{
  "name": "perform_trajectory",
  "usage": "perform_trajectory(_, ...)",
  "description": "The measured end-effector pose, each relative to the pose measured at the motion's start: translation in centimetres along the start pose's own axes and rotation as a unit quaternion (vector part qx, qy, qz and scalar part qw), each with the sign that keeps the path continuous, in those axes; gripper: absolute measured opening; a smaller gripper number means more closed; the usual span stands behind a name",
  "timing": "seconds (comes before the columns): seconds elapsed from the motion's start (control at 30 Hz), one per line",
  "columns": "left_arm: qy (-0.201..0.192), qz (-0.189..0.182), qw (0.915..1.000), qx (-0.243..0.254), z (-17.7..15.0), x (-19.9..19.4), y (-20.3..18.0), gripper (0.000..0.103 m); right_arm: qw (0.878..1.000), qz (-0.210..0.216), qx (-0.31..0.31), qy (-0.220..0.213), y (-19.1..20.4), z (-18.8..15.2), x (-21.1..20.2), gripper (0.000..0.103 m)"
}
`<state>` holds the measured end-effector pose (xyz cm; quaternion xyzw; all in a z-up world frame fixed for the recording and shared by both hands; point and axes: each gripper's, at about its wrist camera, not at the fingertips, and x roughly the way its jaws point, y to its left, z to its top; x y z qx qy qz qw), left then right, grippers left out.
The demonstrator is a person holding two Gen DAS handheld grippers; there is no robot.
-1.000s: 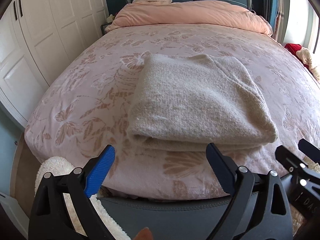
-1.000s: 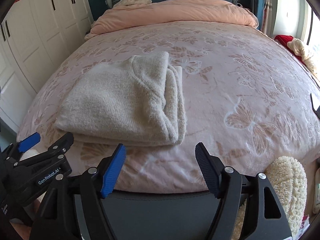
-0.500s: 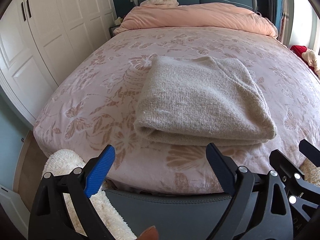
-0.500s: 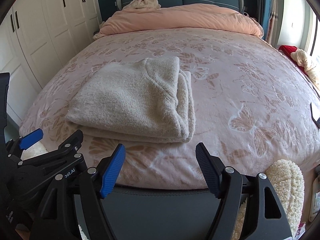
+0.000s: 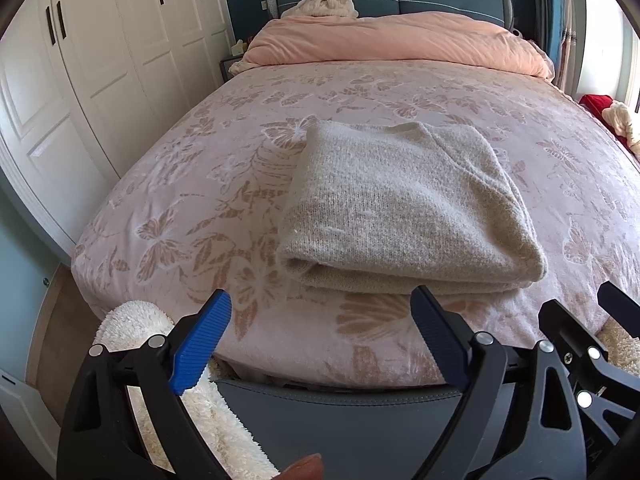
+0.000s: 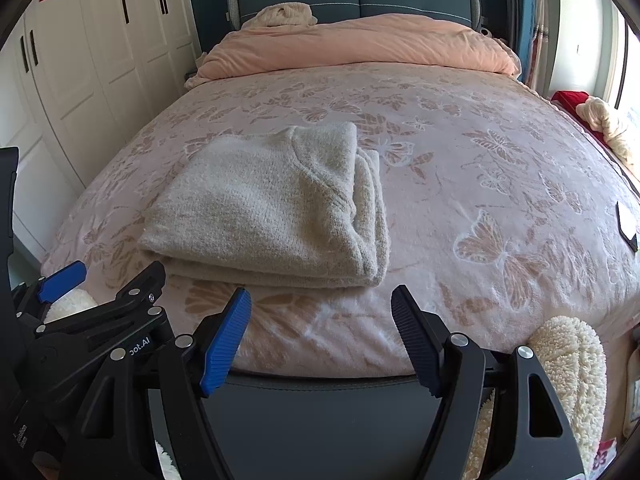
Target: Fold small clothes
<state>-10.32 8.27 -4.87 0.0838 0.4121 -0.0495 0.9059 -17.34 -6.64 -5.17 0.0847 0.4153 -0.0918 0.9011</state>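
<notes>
A cream knitted sweater [image 5: 404,208] lies folded in a neat stack near the foot of the bed, on the pink butterfly-patterned bedspread [image 5: 192,208]. It also shows in the right wrist view [image 6: 272,204], with its layered edge to the right. My left gripper [image 5: 320,340] is open and empty, held off the bed's foot, short of the sweater. My right gripper [image 6: 320,336] is open and empty, beside the left one, also short of the sweater. The left gripper shows at the lower left of the right wrist view [image 6: 96,300].
A peach duvet [image 5: 400,44] is bunched at the headboard. White wardrobes [image 5: 80,80] line the left wall. A fluffy cream rug [image 5: 132,324] lies on the floor by the bed's foot. A dark phone-like object [image 6: 627,226] lies at the bed's right edge.
Both grippers have drawn back and risen from the folded sweater, which now looks smaller and farther. The sweater itself has not moved. Both stay open.
</notes>
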Motion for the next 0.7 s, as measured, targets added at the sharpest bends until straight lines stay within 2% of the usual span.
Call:
perform_trajectory(0.1,-0.001,-0.002,1.0000,0.003,0.05,-0.12,-0.08,0.089,1.000,0.000,0.001,-0.001,-0.18,0.03,-0.16,0.071)
perform_trajectory(0.23,-0.017,0.020,0.9997,0.002,-0.06,-0.64,-0.11,0.097,1.000,0.000,0.002,-0.005,-0.20,0.03,-0.40,0.071)
perform_trajectory(0.47,-0.012,0.013,0.9998,-0.005,-0.08,-0.60,0.15,0.097,1.000,-0.006,0.002,-0.005,-0.27,-0.08,-0.58,0.071)
perform_trajectory(0.7,-0.011,0.009,0.9999,-0.005,-0.31,-0.69,-0.05,0.092,1.000,-0.011,0.003,-0.003,-0.07,-0.18,-0.63,0.071)
